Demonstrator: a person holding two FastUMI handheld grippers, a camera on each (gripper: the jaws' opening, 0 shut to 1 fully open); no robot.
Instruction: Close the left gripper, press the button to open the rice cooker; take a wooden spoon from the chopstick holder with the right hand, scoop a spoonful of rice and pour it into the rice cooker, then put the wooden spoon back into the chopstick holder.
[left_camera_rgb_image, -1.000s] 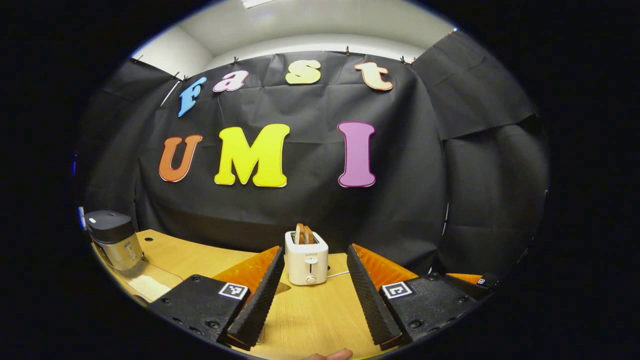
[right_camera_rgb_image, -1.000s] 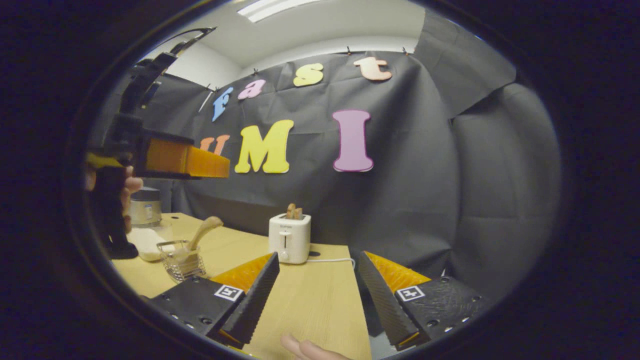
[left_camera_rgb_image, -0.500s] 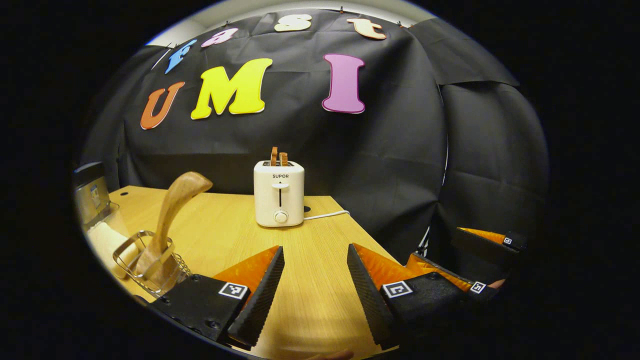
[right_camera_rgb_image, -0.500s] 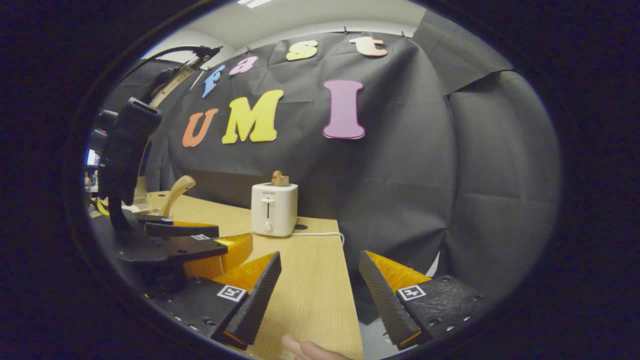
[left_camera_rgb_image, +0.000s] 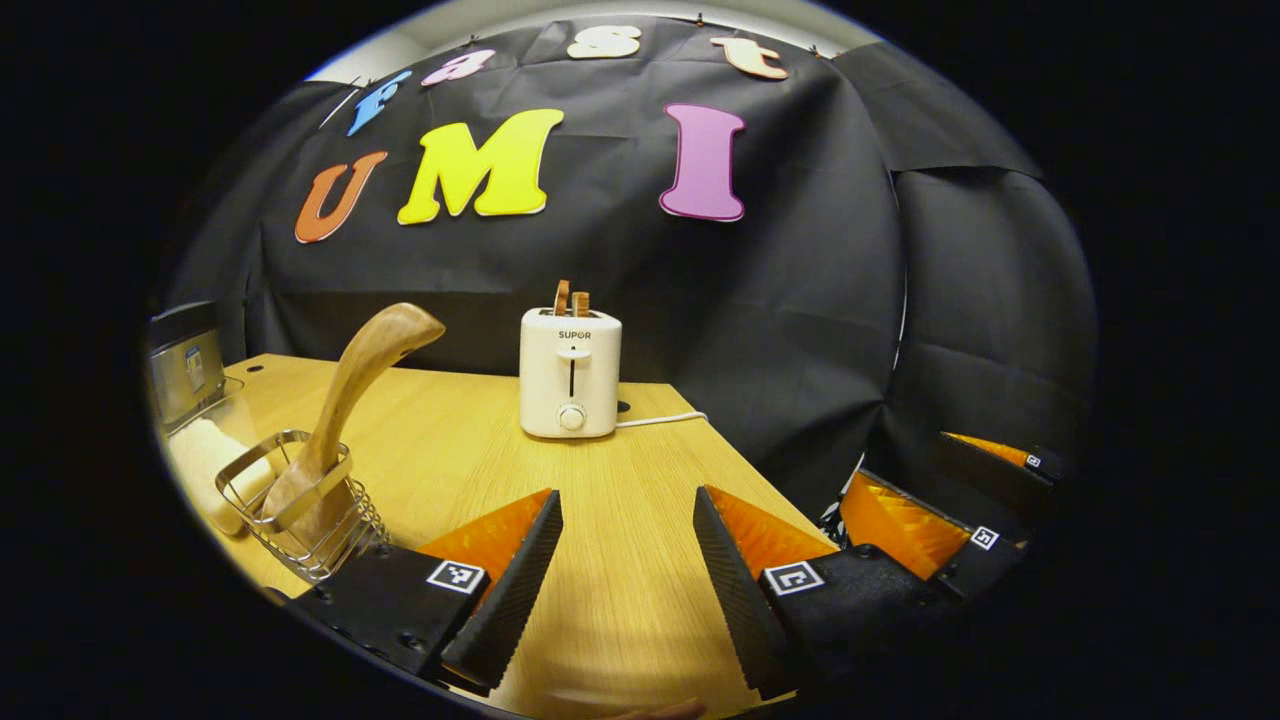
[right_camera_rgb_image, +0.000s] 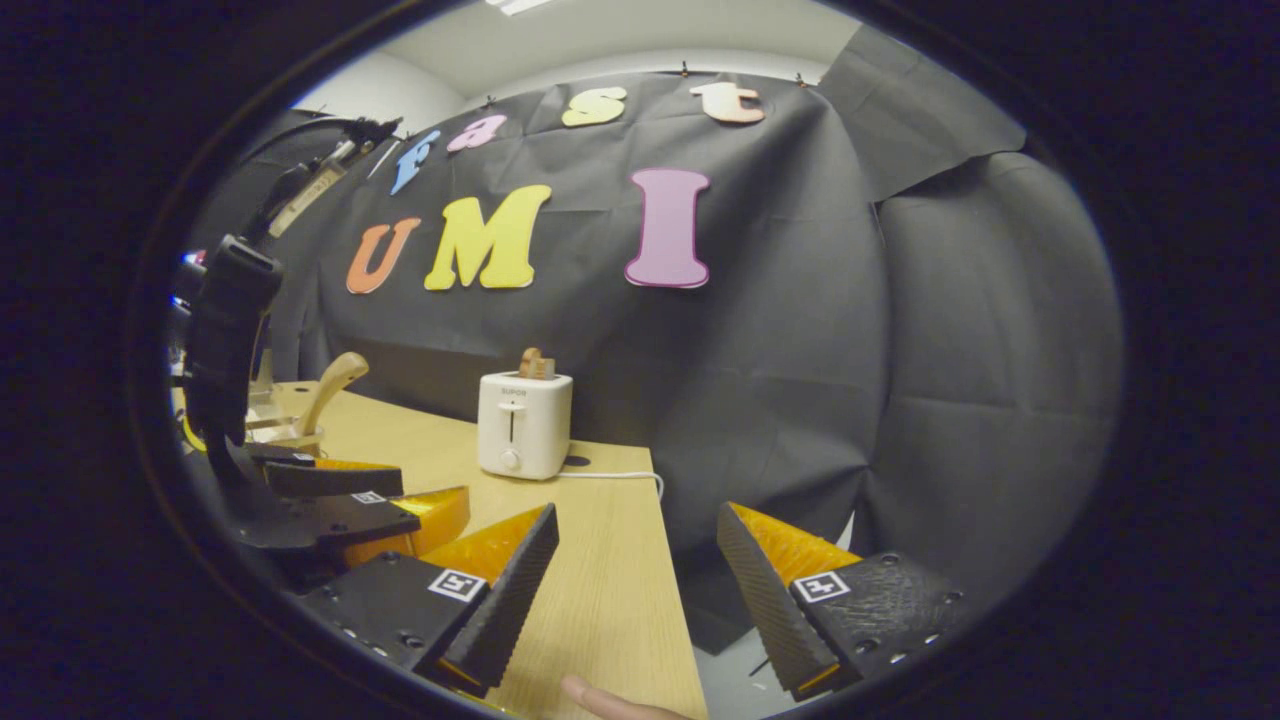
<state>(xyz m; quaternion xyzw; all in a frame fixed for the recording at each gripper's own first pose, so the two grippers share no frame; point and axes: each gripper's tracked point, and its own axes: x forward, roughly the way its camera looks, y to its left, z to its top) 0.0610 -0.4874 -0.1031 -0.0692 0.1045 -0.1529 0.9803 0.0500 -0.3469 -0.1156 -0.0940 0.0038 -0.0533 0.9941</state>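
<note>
In the left gripper view a wooden spoon (left_camera_rgb_image: 345, 390) leans in a wire chopstick holder (left_camera_rgb_image: 305, 520) at the left. Behind it lies white rice (left_camera_rgb_image: 205, 460) in a clear container, and the silver rice cooker (left_camera_rgb_image: 185, 365) with a dark lid stands at the far left edge, lid down. My left gripper (left_camera_rgb_image: 627, 495) hangs open over the table, to the right of the holder and holding nothing. The right gripper (left_camera_rgb_image: 935, 520) is off to its right. In the right gripper view my right gripper (right_camera_rgb_image: 637, 512) is open and holds nothing. The left gripper (right_camera_rgb_image: 340, 495) sits to its left, partly hiding the wooden spoon (right_camera_rgb_image: 325, 390).
A white toaster (left_camera_rgb_image: 570, 372) with two slices in it stands at the table's back, its cord (left_camera_rgb_image: 660, 420) running right. The wooden table (right_camera_rgb_image: 600, 580) ends just right of centre in the right gripper view. A person's fingertip (right_camera_rgb_image: 610, 697) shows at the bottom.
The left gripper has come down from high up to table height beside the right gripper, bringing the spoon and holder into its view. Both grippers have stayed open.
</note>
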